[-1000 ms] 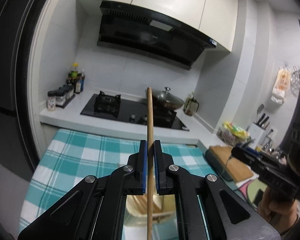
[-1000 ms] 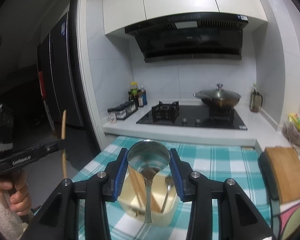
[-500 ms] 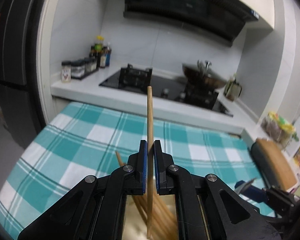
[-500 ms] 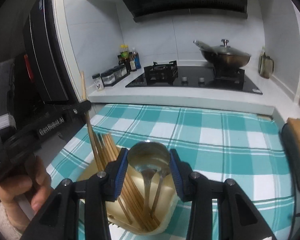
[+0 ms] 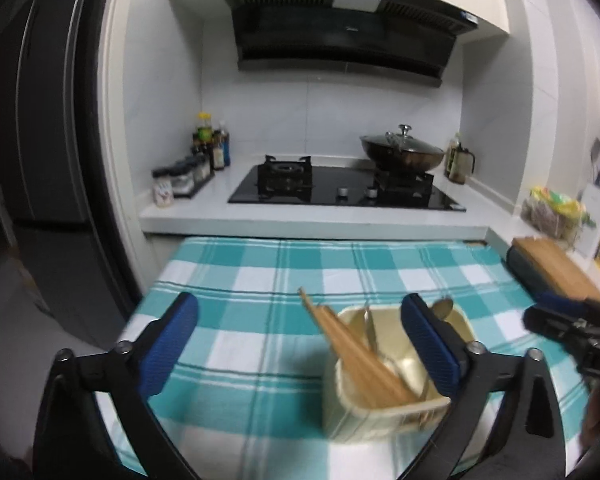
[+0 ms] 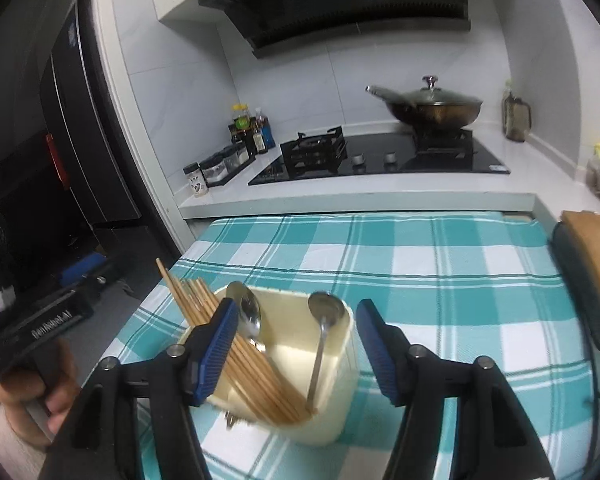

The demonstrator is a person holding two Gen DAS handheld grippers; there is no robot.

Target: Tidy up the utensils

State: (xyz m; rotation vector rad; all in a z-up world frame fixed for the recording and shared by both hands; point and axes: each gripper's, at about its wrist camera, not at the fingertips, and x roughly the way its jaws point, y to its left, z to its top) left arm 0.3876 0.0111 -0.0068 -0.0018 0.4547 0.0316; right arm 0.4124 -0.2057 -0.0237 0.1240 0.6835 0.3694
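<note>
Both my grippers, left gripper (image 5: 300,344) and right gripper (image 6: 296,344), fingers apart, empty. Chopsticks (image 6: 236,344), spoons (image 6: 324,312) lean in holder (image 6: 340,408) near surface front-left corner. Risk I see: nudging holder topples it.

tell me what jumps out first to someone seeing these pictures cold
The cream utensil holder on the teal checked tablecloth, with wooden chopsticks leaning left and two metal spoons standing in it. Both blue-padded tongs, right and left, gape open and empty. Behind, a lidded wok sits on the black hob.
</note>
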